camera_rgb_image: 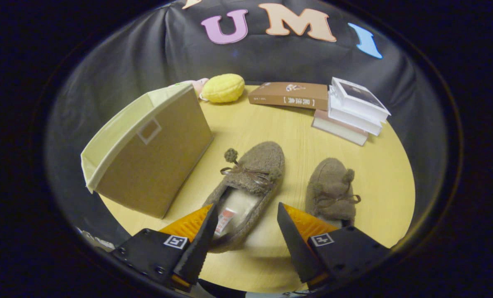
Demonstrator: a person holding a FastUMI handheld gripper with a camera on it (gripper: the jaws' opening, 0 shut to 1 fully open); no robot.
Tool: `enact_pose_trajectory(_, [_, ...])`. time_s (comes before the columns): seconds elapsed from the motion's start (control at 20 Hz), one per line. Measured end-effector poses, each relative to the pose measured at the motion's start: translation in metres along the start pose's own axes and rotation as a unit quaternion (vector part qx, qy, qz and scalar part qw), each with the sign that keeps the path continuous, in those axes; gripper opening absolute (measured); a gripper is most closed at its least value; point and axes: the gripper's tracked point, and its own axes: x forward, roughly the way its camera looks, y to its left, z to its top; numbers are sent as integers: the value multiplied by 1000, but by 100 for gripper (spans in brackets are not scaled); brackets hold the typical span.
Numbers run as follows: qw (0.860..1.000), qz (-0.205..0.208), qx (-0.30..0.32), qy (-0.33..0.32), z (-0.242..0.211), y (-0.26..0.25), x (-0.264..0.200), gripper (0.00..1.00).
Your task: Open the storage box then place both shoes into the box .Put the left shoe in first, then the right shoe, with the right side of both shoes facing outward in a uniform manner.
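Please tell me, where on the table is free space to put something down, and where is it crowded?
Free: bare table between the storage box, the books and the two shoes; also right of the right shoe. Crowded: around the open gripper, its fingers straddling the nearer shoe's heel.

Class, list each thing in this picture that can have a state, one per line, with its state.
Storage box: on the table, opening facing left, nothing seen inside.
Left shoe: flat on the table, heel between the fingers, ungripped.
Right shoe: flat on the table, beyond the right finger.
Claw: open, holding nothing.
Books: closed, stacked.
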Motion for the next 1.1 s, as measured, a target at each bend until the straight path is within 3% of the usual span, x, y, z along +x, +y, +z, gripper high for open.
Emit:
enact_pose_trajectory(0.45, [995,0,69,75,-30,0,21,39])
enact_pose_trajectory(0.6, [991,-22,108,75,-28,-10,25,21])
enact_pose_trajectory(0.65, [989,-14,127,81,-30,-7,26,7])
enact_pose_trajectory(1.1, [967,16,246,55,0,6,-4,3])
